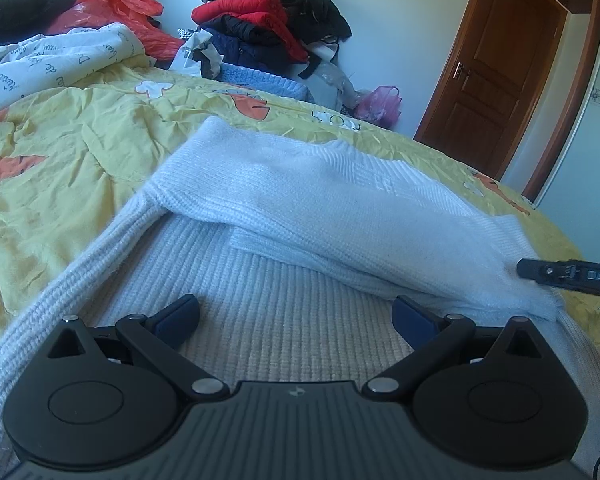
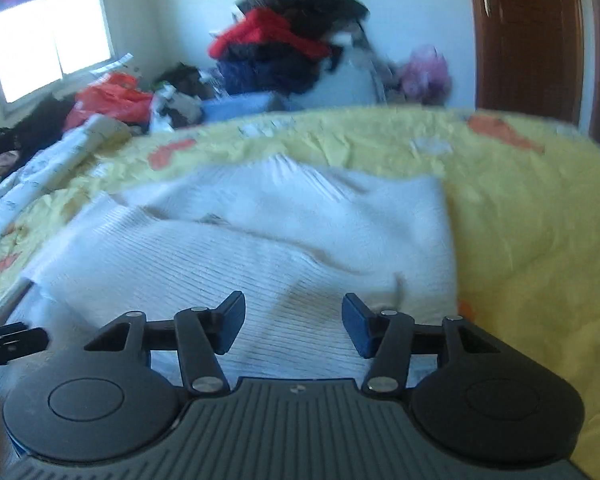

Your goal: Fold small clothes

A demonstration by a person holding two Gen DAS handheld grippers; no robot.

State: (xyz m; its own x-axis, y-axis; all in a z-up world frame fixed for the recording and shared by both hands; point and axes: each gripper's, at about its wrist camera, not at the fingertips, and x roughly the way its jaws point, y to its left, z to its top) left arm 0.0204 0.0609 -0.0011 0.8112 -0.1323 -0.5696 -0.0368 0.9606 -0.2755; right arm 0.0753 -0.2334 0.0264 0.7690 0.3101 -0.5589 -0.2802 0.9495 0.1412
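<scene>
I'm over a bed with a crinkled yellow quilt printed with orange and white shapes; pale blue-white walls; brown panelled wooden door at upper right of the left view; bright window upper left of the right view. Heap of clothes against the far wall, top centre: red padded piece, black and navy things; orange plastic bag upper left; white sheet with script print below it; pink bag by the door.

Task item: white knit sweater, ribbed, soft, filling centre and lower frame of both views, lying on the quilt; one part folded across the body, a long ribbed sleeve running to lower left in the left view.

My left gripper has jaws spread wide, blue pads either side of ribbed knit, nothing pinched. My right gripper has jaws about half apart, over the sweater, pads not pressing on it.

Left view is sharp and shows the tip of the right gripper at the right edge by the sweater's folded edge; right view is motion-blurred, shows the sweater's right border against the quilt, plus a black bit of the other gripper at lower left.
</scene>
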